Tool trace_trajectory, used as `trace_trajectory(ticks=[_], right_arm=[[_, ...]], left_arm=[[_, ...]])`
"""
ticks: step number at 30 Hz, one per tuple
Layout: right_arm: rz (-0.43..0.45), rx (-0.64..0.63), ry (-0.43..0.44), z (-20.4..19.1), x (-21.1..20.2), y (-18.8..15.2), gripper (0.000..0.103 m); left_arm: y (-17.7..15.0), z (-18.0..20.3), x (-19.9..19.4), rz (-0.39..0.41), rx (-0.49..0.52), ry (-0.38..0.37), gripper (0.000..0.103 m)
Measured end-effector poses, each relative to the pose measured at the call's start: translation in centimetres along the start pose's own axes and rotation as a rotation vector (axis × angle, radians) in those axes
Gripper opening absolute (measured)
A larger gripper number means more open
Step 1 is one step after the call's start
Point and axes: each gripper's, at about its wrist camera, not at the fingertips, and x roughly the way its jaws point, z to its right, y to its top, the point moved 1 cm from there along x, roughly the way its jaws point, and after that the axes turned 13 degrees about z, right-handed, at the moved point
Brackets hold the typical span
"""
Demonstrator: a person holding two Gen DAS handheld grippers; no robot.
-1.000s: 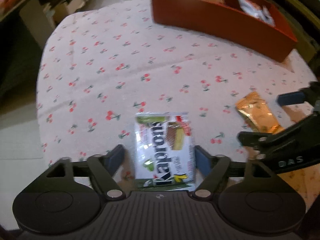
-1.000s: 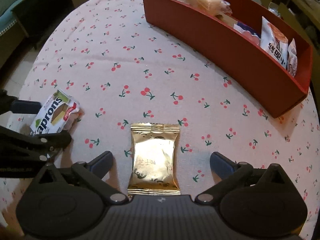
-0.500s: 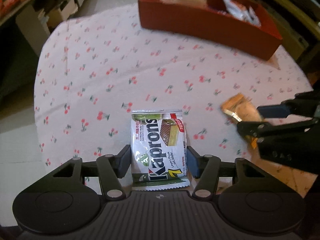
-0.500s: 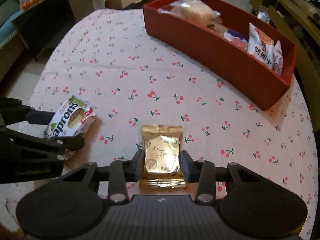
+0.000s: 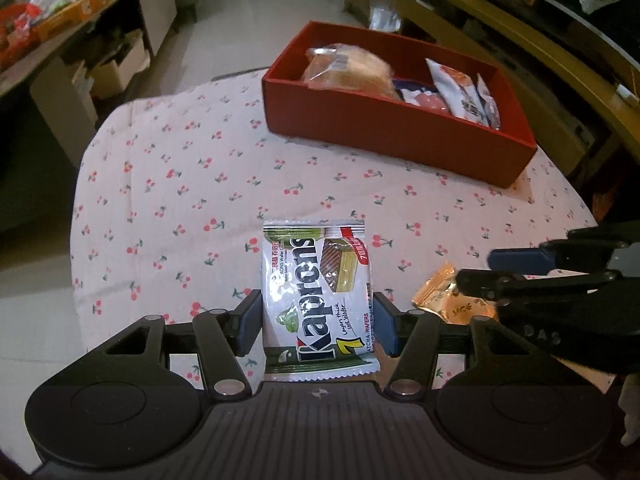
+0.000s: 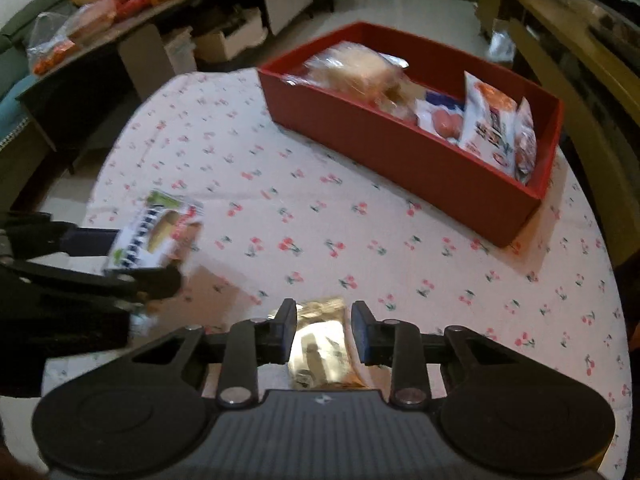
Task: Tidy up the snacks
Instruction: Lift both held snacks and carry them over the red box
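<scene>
Left hand-held gripper [image 5: 318, 326] grasps the wafer pack [image 5: 318, 300]; right hand-held gripper [image 6: 323, 330] grasps the gold packet [image 6: 320, 344] above the table [image 5: 200, 184].

Left gripper [image 5: 318, 326]: matte black body, ribbed top plate with small cross mark, two round discs, silver pivot screws, blue pads on the jaws. Right gripper [image 6: 324, 330] was built alike; its side carried pale lettering, partly unreadable.

Left gripper [image 5: 318, 326] and right gripper [image 6: 322, 328] clamped (each angled downward).
</scene>
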Motion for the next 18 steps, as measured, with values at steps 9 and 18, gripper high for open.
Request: trace_trajectory(ticks=[9, 18], right_arm=[[-0.098, -0.100, 0.049, -1.2, 2.1, -0.9, 0.093], [-0.123, -0.099, 0.021, -1.0, 2.3, -2.5, 0.062]], left_arm=[[-1.2, -0.9, 0.6, -0.053, -0.029, -0.016, 0.064], [-2.0, -0.1, 1.1, -0.084, 0.011, -0.018, 0.064]])
